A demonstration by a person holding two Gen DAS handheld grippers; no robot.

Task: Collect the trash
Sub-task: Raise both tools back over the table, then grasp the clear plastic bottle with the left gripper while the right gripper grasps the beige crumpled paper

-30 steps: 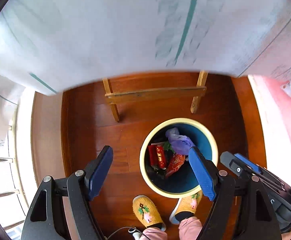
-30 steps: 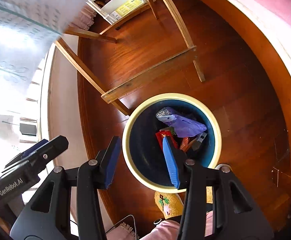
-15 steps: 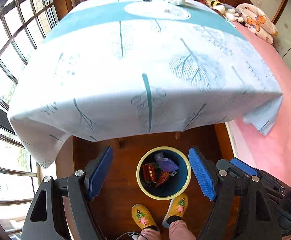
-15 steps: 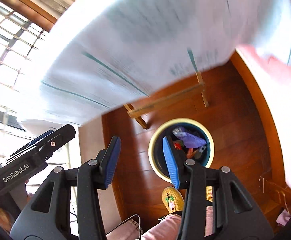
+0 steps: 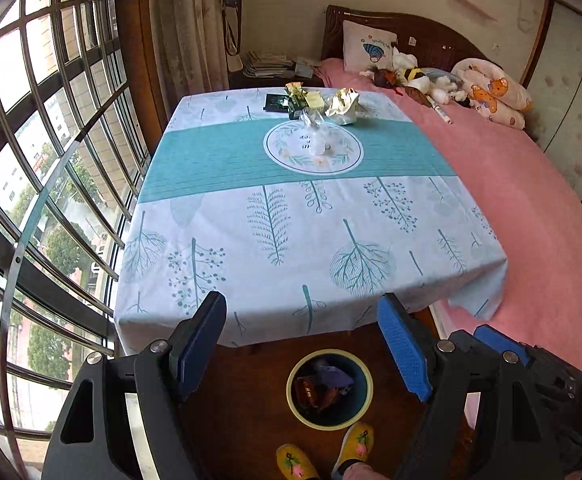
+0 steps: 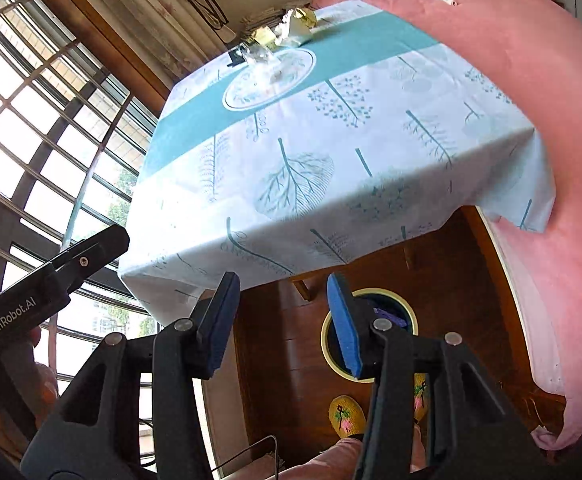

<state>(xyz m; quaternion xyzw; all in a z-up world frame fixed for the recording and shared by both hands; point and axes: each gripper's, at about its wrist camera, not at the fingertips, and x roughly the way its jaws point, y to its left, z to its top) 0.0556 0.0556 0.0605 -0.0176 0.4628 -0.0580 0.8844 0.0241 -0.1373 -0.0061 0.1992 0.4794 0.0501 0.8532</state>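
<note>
**Both tongs empty above the desk, trash at its far end**

While the left tongs (image 5: 303, 344) stand wide apart with nothing between the blue pads, the right tongs (image 6: 281, 320) are opening, and their gap is empty as well. Both point down over the near edge of the desk (image 5: 251, 280), which wears a pale tablecloth (image 5: 371, 216) printed with leaves and crossed by a teal band.

At the far end of the desk lies the trash: a crumpled cream paper wrapper (image 5: 343, 107), a yellow-green packet (image 5: 301, 98), a dark flat card or packet (image 5: 275, 102), and a clear plastic wrapper (image 5: 315, 130) on the round white emblem. From the right wrist view the same heap (image 6: 287, 30) is small and blurred, so I cannot tell its pieces apart there.

On the wooden floor (image 5: 243, 412), just in front of the desk, stands a round waste bin (image 5: 365, 404) with a cream rim and blue inside. It holds a purple bag (image 5: 333, 374) and reddish wrappers (image 5: 309, 390). Two yellow embroidered slippers (image 5: 295, 464) stand just beside the bin on the near side. A pink bed (image 5: 531, 200) runs along the right side of the desk, with soft toys (image 5: 419, 78) near its headboard. A barred window (image 5: 51, 160) fills the left.
</note>
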